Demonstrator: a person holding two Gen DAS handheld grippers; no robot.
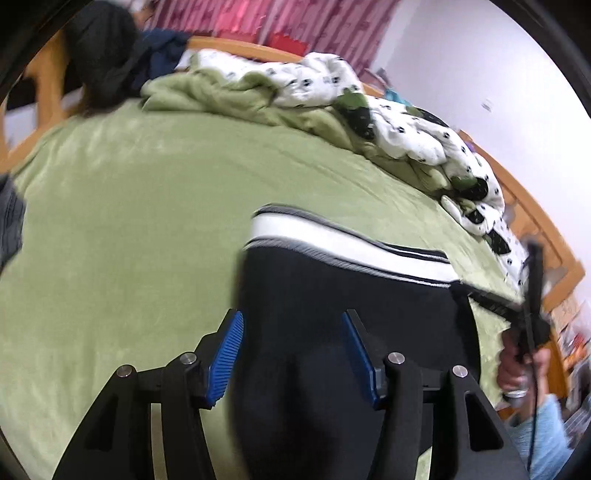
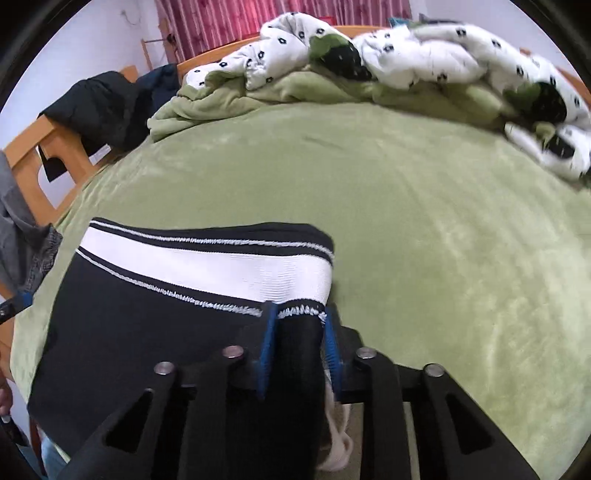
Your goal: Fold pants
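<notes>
Black pants (image 2: pixel 147 332) lie on the bed (image 2: pixel 406 221); right gripper (image 2: pixel 299 332) pinches the waistband's 3 o'clock corner for folding, left gripper (image 1: pixel 291 354) spread.

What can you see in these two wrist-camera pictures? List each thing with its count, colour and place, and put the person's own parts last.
pants: one, black with a white striped waistband, lying on the near part of the bed
bed cover: one, green, spread over the bed
quilt: one, white with dark spots, bunched along the far edge
bed frame: one, orange wood, around the bed
dark clothes: a heap, black and navy, at the far left corner
curtain: one, pink-red, behind the bed
left gripper: one, black with blue pads, open over the pants
right gripper: one, black with blue pads, shut on the pants near the waistband
hand: one, holding the right gripper's handle
</notes>
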